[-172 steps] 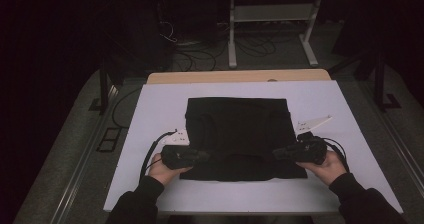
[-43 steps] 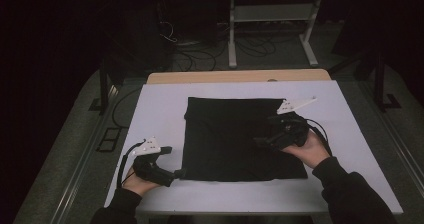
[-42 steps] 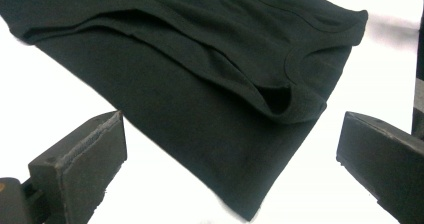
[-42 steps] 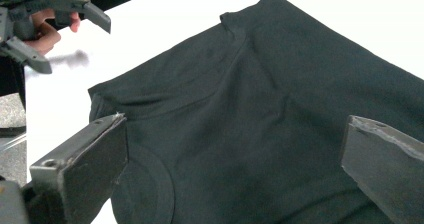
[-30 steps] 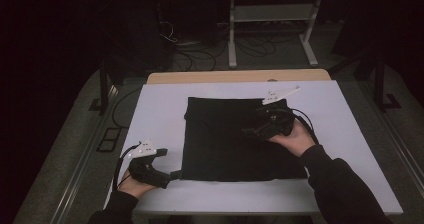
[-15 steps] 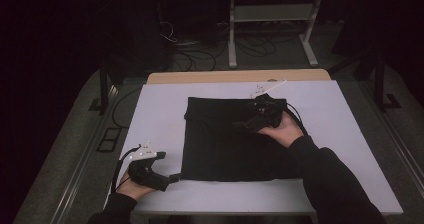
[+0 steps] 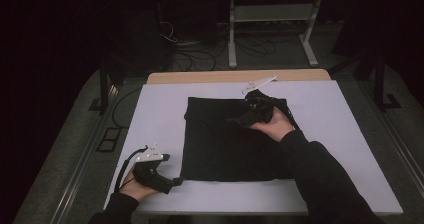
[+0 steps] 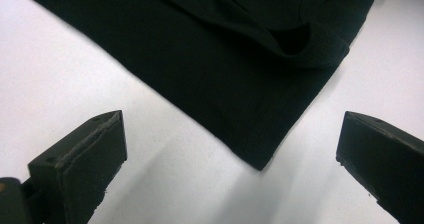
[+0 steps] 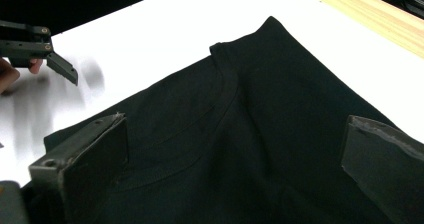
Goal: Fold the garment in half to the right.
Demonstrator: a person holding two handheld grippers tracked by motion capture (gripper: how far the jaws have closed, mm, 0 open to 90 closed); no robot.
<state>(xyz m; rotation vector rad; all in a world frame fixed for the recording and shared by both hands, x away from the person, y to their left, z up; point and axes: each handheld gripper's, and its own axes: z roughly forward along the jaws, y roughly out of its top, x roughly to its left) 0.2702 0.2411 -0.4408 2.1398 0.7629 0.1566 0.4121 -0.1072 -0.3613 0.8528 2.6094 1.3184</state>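
High view: a folded black T-shirt (image 7: 235,139) lies flat at the middle of the white bench (image 7: 345,134). The right gripper (image 7: 235,120) hovers over the shirt's far half, toward 1 o'clock from its centre, while the left gripper (image 7: 176,182) waits off the cloth at its 7 o'clock corner.

Left gripper view shows that near corner (image 8: 260,161) just ahead of the wide-open jaws, with nothing between them. Right gripper view shows its jaws equally spread above the neckline (image 9: 220,109) (the ribbed collar curves between them), also gripping nothing.

Judging from this, the next fold needs both grippers to catch cloth. The risk is a grip that takes only the top layer: the stacked layers would slide apart and undo the fold. A left jaw coming in too flat could also push the corner away and wrinkle the edge instead of getting under it.
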